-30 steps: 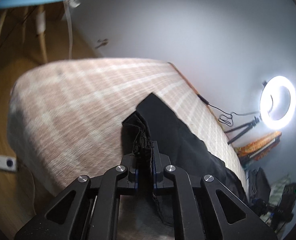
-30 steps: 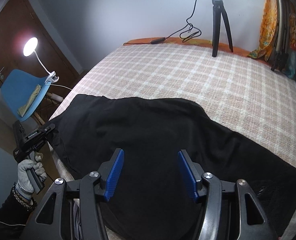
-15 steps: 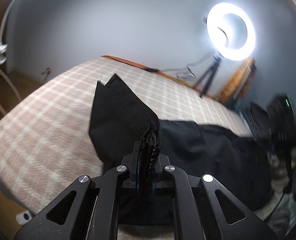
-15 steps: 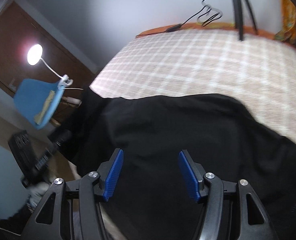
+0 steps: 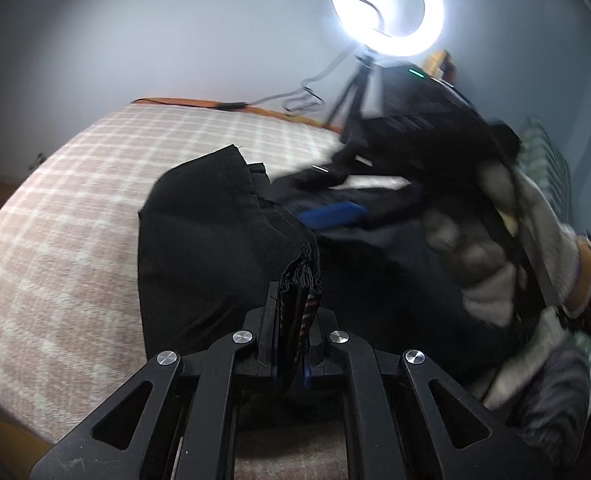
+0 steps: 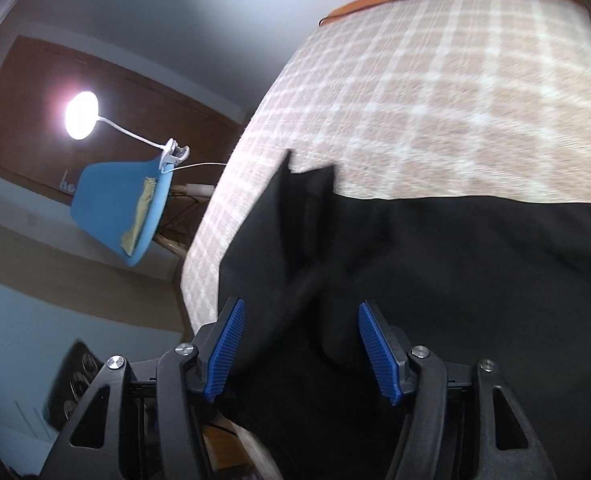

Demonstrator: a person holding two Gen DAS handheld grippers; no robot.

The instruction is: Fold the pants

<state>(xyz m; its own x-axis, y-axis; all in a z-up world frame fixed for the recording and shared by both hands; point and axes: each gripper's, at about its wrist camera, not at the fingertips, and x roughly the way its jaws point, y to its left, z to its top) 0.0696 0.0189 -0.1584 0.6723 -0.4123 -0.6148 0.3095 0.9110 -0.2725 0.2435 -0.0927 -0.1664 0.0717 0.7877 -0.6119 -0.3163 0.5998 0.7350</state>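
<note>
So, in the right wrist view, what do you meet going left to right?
Lit clip lamp → blue chair → plaid bed cover with the black pants lying on it.

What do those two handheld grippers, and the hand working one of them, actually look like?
Both are black plastic frames with triangular cut-outs and round silver screw heads. The right gripper carries bright blue ribbed pads on its two fingers. On the left gripper only slivers of blue show. The right hand wears a grey knit glove with a dark cuff, and a small green light glows on the unit above it.
</note>
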